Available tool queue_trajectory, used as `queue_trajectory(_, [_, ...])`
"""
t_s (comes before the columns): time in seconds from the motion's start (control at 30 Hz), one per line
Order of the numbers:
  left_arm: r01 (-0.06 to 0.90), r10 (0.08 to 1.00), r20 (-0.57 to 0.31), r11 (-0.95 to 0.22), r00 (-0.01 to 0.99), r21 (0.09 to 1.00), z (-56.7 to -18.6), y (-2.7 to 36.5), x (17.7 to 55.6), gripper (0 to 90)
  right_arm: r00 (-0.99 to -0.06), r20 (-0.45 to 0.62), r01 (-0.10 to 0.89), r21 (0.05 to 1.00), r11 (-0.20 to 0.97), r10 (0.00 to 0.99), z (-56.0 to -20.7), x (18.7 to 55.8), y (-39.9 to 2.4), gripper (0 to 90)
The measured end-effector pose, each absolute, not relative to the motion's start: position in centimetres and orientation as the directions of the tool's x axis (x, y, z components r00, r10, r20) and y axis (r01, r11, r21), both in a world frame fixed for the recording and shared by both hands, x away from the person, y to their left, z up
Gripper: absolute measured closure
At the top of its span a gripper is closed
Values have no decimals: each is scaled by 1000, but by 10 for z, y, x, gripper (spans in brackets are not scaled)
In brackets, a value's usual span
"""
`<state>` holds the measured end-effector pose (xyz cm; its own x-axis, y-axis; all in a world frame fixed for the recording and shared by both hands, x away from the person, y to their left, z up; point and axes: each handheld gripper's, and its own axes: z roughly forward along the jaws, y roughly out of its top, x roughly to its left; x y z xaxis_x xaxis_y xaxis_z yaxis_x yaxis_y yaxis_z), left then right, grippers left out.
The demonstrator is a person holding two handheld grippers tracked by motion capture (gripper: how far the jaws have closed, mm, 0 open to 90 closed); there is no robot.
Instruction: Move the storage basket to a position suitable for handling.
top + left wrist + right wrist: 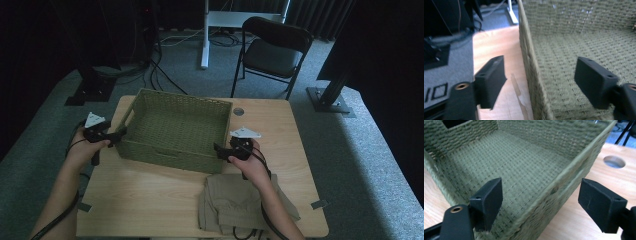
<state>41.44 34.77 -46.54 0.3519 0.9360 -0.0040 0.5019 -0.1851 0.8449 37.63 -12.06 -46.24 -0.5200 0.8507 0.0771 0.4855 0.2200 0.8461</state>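
A green woven basket (145, 97) stands empty in the middle of the wooden table (150, 200). My left gripper (118, 136) is open at the basket's left end. In the left gripper view the jaws straddle the left wall (530, 67), one outside and one inside. My right gripper (219, 151) is open at the basket's right front corner. In the right gripper view its jaws stand on either side of the right wall (564, 182). Neither pair of pads touches the weave. A folded khaki garment (235, 202) lies on the table in front of the basket, under my right forearm.
A round cable hole (238, 111) sits in the table just right of the basket. A black folding chair (272, 50) stands beyond the table's far edge. Dark stands and cables lie on the carpet to the left and right.
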Motion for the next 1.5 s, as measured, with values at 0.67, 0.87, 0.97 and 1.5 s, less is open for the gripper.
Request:
queue_trajectory(0.67, [547,984,-6,-93,176,832,-475,325,410,847,-452,18,514,823,244,892,-472,369,-108,607])
queue_trajectory(0.87, [547,985,-7,-91,175,832,-476,319,401,846,-425,10,524,819,236,905,-471,370,-111,657])
queue_trajectory(0.97, [547,986,-21,-76,168,834,-476,315,395,846,-411,11,528,818,227,912,-471,371,-114,682])
queue_trajectory(1.5, [551,986,-44,-51,158,833,-477,291,376,821,-336,24,560,808,179,941,-470,375,-132,749])
